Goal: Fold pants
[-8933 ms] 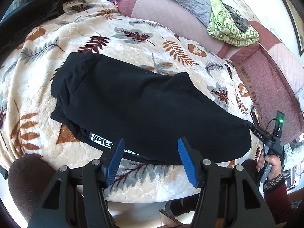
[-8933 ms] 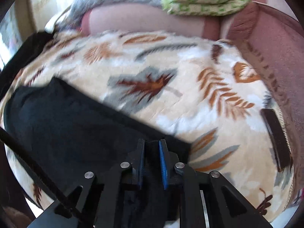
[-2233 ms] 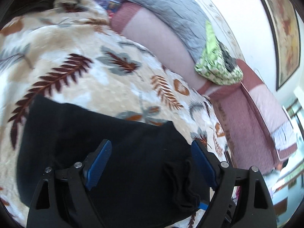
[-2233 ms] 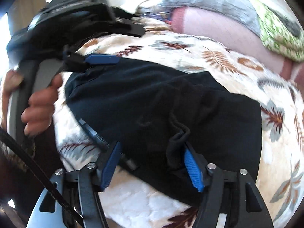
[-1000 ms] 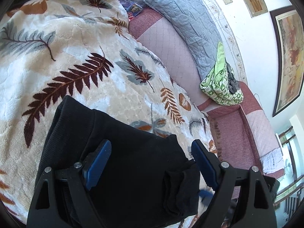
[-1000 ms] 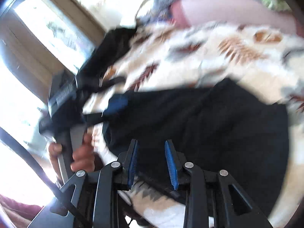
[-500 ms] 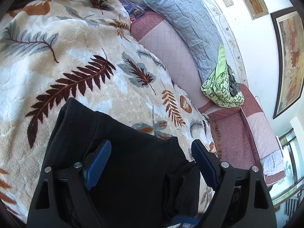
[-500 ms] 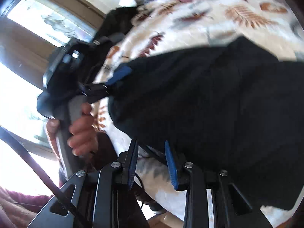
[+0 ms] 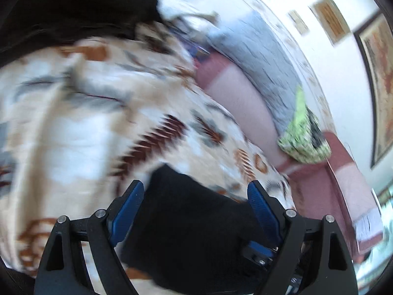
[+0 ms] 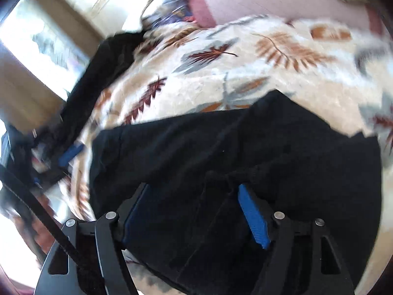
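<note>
The folded black fabric pants [image 10: 245, 152] lie on the leaf-patterned fleece blanket [image 10: 221, 73]. The right claw [image 10: 194, 211], angled down over them, has just been opening, pads apart. The left claw [image 9: 194, 209] tilts down, spread wide, gripping nothing.

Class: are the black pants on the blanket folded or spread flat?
Folded: the pants lie as a compact, layered block on the blanket.

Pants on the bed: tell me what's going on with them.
A person is folding black pants on a leaf-print blanket, with tongs in each hand. The right tongs have just been opening and now stand wide over the folded cloth, gripping nothing. The left tongs hang open over another edge of the pants. A green bundle lies on the sofa behind.
</note>
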A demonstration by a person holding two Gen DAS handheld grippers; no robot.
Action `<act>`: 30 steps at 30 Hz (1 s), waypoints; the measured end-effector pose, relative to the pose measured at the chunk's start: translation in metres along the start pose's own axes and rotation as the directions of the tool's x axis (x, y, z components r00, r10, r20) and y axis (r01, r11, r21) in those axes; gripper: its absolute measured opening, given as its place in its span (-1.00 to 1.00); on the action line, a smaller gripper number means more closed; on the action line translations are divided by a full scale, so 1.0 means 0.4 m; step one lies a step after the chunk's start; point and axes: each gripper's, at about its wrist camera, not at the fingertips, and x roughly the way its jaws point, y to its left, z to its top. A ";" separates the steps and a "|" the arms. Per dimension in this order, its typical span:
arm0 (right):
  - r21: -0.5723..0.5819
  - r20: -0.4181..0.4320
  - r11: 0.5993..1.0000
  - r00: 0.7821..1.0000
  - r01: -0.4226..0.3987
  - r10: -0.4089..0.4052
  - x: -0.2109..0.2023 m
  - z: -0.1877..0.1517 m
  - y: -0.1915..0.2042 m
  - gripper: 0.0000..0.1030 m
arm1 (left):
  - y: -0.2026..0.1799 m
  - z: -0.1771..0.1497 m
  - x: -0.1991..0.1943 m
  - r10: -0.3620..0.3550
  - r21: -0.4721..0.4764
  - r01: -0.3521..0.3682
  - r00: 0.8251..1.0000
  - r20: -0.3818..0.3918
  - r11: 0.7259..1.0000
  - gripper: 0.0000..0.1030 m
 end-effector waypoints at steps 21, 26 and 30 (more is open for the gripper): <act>-0.210 -0.413 0.973 0.911 -0.093 -0.002 0.277 0.233 0.381 0.55 | 0.033 -0.144 0.034 0.298 0.120 -0.286 0.949 -0.100 0.951 0.67; -0.326 -0.526 0.942 0.814 0.076 -0.247 0.405 0.241 0.443 0.72 | 0.008 -0.157 0.058 0.337 0.148 -0.323 0.937 -0.087 0.935 0.74; -0.449 -0.526 0.882 0.756 0.142 -0.390 0.448 0.217 0.491 0.78 | -0.034 -0.189 0.078 0.407 0.253 -0.385 0.912 -0.044 0.888 -0.12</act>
